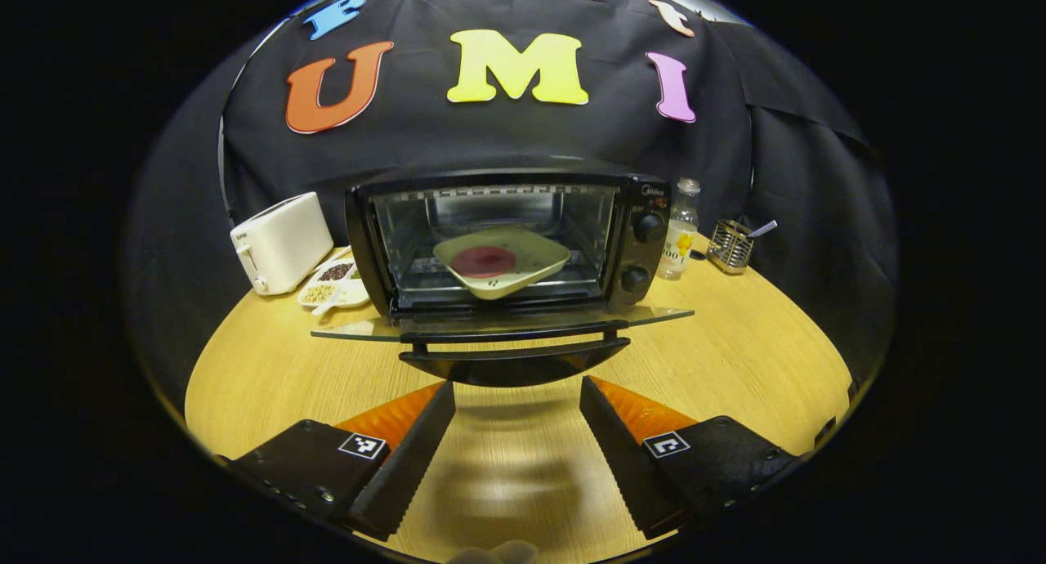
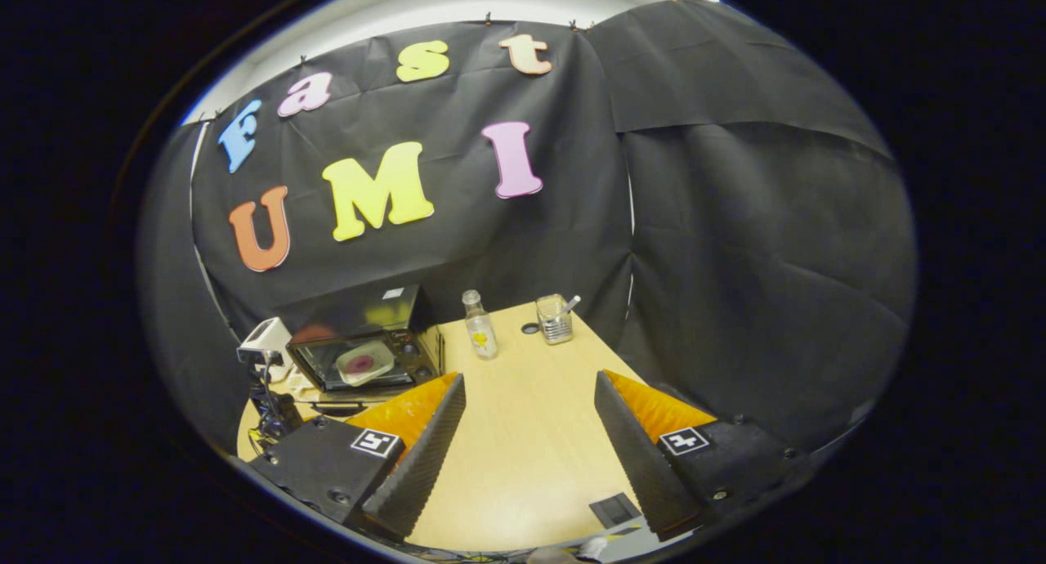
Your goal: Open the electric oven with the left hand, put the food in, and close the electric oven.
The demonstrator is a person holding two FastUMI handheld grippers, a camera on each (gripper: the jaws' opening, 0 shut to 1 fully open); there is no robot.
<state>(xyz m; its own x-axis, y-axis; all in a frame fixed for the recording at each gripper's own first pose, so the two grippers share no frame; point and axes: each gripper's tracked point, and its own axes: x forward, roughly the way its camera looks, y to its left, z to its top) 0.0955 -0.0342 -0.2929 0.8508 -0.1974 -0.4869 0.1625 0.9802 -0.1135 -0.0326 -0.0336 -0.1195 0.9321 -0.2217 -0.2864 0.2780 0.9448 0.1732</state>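
- Oven (image 1: 507, 237) faces the left gripper (image 1: 516, 400), door (image 1: 502, 327) dropped flat, handle running crosswise.
- Plate (image 1: 500, 260) sits inside on the rack.
- Both grippers, right gripper (image 2: 529, 396) too, gape wide, empty.

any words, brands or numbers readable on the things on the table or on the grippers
Oven, mark above the knobs: too small to read.
Bottle, label: blurred, unreadable.
Toaster, small front mark: too small to read.
Left gripper and right gripper: square coded tags, no words.
No text can be read clearly.
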